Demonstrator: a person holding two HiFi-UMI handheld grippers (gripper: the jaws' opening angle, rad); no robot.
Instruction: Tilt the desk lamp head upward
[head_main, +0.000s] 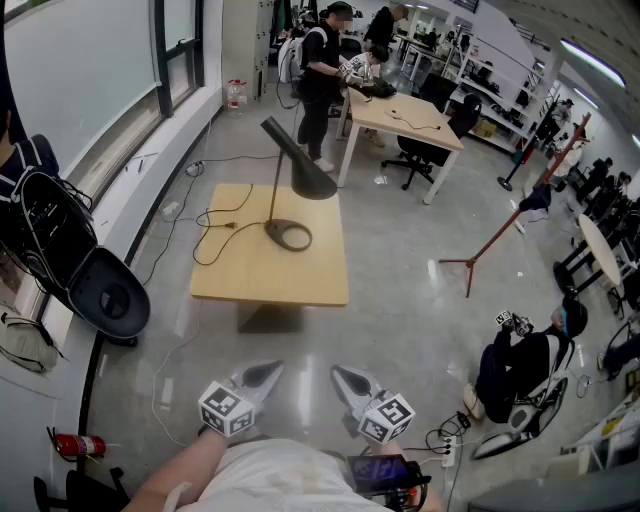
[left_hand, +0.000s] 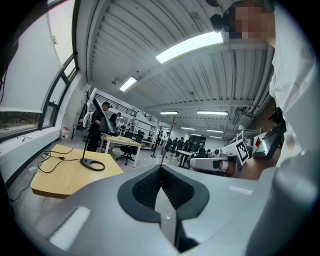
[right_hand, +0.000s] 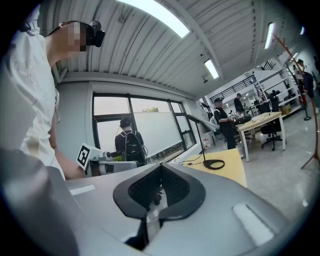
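The desk lamp head (head_main: 308, 170) is seen above the desk (head_main: 270, 285), well apart at 12 o'clock from both grippers. Its long axis is slanted from 11 down to 5 o'clock. The left hand-held gripper (head_main: 268, 371) and right hand-held gripper (head_main: 342, 373) are clenched on nothing, and neither is judged clearly nearer. No container is seen on the desk.

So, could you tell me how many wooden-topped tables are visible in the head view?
2. The near table carries the desk lamp; the far table is farther back, beside the standing people. Others may be hidden in the cluttered background.
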